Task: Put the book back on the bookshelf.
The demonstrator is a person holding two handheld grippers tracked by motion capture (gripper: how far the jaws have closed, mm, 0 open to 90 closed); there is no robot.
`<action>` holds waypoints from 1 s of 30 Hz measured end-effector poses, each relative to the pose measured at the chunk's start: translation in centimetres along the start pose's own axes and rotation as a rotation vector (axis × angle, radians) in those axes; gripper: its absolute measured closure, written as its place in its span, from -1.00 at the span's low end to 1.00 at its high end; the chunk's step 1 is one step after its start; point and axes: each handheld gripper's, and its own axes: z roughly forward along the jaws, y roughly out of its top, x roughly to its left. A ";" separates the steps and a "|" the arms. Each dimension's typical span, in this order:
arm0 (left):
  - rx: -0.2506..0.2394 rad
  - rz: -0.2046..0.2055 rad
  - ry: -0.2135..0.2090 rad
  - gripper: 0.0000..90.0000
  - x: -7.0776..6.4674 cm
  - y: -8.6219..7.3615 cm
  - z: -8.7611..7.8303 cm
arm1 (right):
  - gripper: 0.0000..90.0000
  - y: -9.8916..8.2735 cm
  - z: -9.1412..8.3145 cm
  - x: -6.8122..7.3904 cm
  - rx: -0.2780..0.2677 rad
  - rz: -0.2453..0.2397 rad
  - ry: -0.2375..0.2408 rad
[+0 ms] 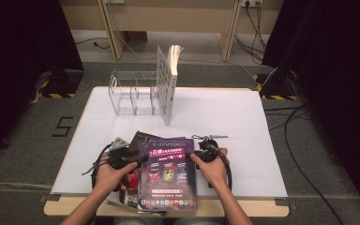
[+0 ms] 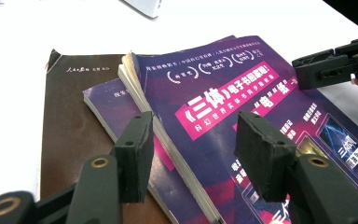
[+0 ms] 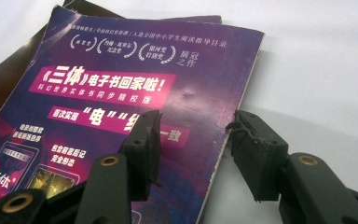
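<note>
— Books lie stacked at the table's (image 1: 243, 117) near edge; where is the top one?

— The purple book (image 1: 168, 173) lies flat on a second purple book (image 2: 103, 105) and a brown book (image 2: 70, 116).

— And the grippers?

— The left gripper (image 2: 193, 151) straddles its spine edge, jaws wide. The right gripper (image 3: 193, 149) straddles the opposite edge, also wide, gripping nothing.

— Beyond them?

— A clear rack (image 1: 136, 93) holding one upright book (image 1: 168, 79).

High view looks down; gripper views — close — share the purple book (image 1: 168, 173).
</note>
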 end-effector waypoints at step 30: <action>0.052 0.026 0.037 0.02 -0.6 0.5 0.7 | 0.15 -0.1 0.0 0.0 0.008 0.008 0.000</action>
